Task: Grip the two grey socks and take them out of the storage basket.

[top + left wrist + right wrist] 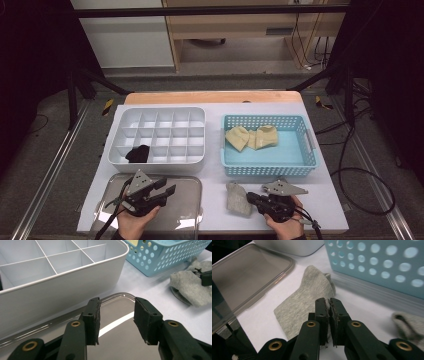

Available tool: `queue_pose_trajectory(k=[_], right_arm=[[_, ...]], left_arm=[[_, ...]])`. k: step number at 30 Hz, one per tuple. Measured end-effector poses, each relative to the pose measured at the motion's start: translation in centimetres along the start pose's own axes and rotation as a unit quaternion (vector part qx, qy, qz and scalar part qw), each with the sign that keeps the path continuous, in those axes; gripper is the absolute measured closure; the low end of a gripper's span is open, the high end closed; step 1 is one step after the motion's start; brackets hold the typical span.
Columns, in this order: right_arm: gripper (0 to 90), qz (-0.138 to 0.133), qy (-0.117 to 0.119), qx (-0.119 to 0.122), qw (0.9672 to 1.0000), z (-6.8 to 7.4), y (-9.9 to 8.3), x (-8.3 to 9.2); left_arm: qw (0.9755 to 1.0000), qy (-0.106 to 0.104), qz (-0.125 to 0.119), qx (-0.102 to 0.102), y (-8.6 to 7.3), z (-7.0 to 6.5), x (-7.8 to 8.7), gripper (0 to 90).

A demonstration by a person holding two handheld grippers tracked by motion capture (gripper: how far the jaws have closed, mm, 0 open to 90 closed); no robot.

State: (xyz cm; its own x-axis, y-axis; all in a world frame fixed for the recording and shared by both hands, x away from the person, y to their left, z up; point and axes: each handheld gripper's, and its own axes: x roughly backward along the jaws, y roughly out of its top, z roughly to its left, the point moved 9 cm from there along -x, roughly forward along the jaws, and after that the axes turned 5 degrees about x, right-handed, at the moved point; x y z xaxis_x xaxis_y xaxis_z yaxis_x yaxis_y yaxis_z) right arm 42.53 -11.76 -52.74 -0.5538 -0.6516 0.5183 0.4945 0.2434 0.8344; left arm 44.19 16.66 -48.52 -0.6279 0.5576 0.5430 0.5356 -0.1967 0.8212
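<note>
Taking the blue basket (270, 145) as the marker, the right tongs (329, 312) sit nearest, in front of its near wall, pressed together on the edge of the grey sock (304, 302), which lies flat on the desk (320, 200) just before that wall, probably pinched there so it can be lifted whole; the left tongs (116, 320) wait to the basket's left, over the metal tray (117, 340), parted and holding nothing, likely free to help. Left of the basket, the white divided box (157, 135) holds a black sock (137, 154) in a near compartment; two yellow socks (250, 136) lie inside the basket.
</note>
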Motion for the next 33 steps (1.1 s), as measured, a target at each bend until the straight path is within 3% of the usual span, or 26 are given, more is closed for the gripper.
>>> queue_pose_trajectory(k=[6, 11, 16, 23, 24, 29, 33], right_arm=[[79.7, 0.004, -0.045, 0.014, 0.9989, -1.6, -0.2, 0.5], [75.8, -0.013, -0.045, 0.025, 0.9986, -1.2, 0.5, 0.9], [70.7, -0.038, -0.020, 0.045, 0.9981, 1.1, 2.0, 0.9], [59.0, -0.031, 0.000, 0.062, 0.9976, 3.3, 2.1, -0.7], [54.1, -0.022, 0.008, 0.063, 0.9977, 4.0, 1.9, -1.6], [56.3, 0.017, -0.011, 0.079, 0.9967, 3.9, 0.6, -3.3], [66.7, 0.022, -0.024, 0.078, 0.9964, 3.2, 0.2, -3.4]], left_arm=[[0.9999, -0.002, 0.010, -0.004, -0.4, -0.4, -0.6, 55.7], [0.9999, -0.001, 0.011, -0.004, -0.5, -0.4, -0.6, 55.6], [1.0000, 0.000, 0.004, -0.002, -0.2, -0.3, -0.2, 55.6], [1.0000, 0.001, 0.000, -0.002, 0.0, -0.2, 0.1, 55.6], [1.0000, 0.000, 0.000, -0.002, 0.0, -0.2, 0.1, 55.6], [1.0000, 0.001, -0.004, -0.002, 0.2, -0.1, 0.3, 55.6], [1.0000, 0.001, -0.004, -0.001, 0.1, -0.1, 0.2, 55.6]])
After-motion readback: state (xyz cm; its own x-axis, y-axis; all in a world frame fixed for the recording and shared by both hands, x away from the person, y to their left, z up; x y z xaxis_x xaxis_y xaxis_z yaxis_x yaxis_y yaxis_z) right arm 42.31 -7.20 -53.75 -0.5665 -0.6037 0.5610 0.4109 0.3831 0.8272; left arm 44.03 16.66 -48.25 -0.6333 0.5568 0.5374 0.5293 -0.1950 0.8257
